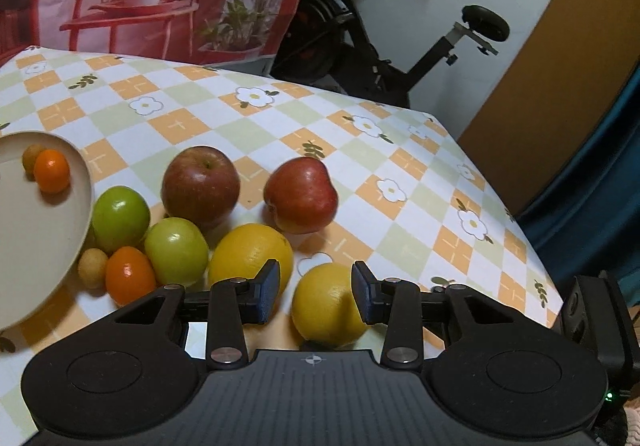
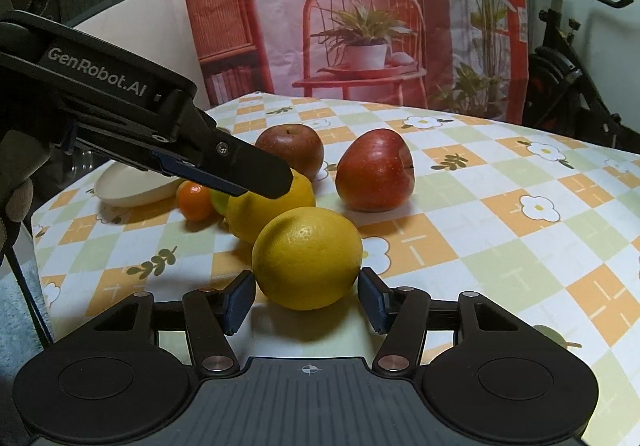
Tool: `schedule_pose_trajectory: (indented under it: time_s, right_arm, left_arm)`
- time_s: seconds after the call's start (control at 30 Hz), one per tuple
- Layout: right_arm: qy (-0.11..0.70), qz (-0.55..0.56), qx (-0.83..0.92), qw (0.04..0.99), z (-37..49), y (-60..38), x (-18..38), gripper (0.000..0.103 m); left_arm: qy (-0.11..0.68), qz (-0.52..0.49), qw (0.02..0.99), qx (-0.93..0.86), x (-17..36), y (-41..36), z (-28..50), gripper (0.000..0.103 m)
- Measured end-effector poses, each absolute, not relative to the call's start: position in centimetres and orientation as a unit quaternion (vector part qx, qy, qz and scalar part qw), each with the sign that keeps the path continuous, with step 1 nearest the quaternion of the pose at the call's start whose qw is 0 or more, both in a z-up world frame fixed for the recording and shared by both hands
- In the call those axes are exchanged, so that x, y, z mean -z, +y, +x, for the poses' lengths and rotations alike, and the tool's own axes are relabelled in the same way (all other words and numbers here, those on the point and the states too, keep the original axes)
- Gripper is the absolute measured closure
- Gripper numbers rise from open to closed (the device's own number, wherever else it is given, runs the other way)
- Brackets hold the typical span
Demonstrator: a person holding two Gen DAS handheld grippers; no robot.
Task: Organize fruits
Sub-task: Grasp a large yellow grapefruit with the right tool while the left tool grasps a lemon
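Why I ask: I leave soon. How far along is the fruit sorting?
Done: two small fruits in the plate. In hand: the right gripper brackets a yellow fruit on the table; grip unclear. Remaining: another yellow fruit, two apples, two green fruits, two small ones.

In the left wrist view we see the cream plate (image 1: 82, 182) cut off by the left edge. From the right wrist the left gripper (image 2: 256, 174) hides most of the green fruit (image 2: 219, 202) and part of the far lemon (image 2: 280, 206). We cannot tell whether it touches that lemon.
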State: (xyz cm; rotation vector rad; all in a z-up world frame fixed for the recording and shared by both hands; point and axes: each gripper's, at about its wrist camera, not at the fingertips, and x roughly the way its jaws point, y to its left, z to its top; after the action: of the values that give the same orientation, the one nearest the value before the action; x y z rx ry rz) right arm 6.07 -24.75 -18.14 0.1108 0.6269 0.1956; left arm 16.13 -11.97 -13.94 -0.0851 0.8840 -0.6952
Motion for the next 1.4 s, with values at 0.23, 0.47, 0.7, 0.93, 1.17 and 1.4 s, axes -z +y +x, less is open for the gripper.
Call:
schedule_pose_trajectory:
  time_s: [0.23, 0.47, 0.7, 0.93, 1.17, 1.4]
  right_arm:
    - [0.303, 0.051, -0.096, 0.947, 5.9, -24.6, 18.1, 0.05]
    - [0.296, 0.063, -0.104, 0.947, 5.7, -25.0, 18.1, 0.051]
    - [0.298, 0.072, -0.104, 0.946, 5.8, -25.1, 18.1, 0.052]
    - [0.309, 0.097, -0.103, 0.941, 6.6, -25.7, 18.1, 0.049]
    - [0.315, 0.102, -0.109, 0.937, 7.3, -25.8, 18.2, 0.047]
    - [0.314, 0.09, -0.103, 0.94, 7.3, -25.3, 18.1, 0.048]
  left_arm:
    - [0.428, -0.049, 0.834, 0.345, 14.5, -12.1, 16.1, 0.061]
    - [0.445, -0.066, 0.823, 0.346, 15.5, -12.2, 16.5, 0.061]
    - [0.451, -0.067, 0.822, 0.341, 15.6, -12.4, 17.2, 0.061]
    - [0.444, -0.062, 0.823, 0.348, 15.7, -12.8, 17.5, 0.062]
    - [0.441, -0.068, 0.82, 0.358, 15.9, -12.4, 17.8, 0.063]
    - [0.438, -0.069, 0.819, 0.365, 16.0, -12.2, 17.8, 0.064]
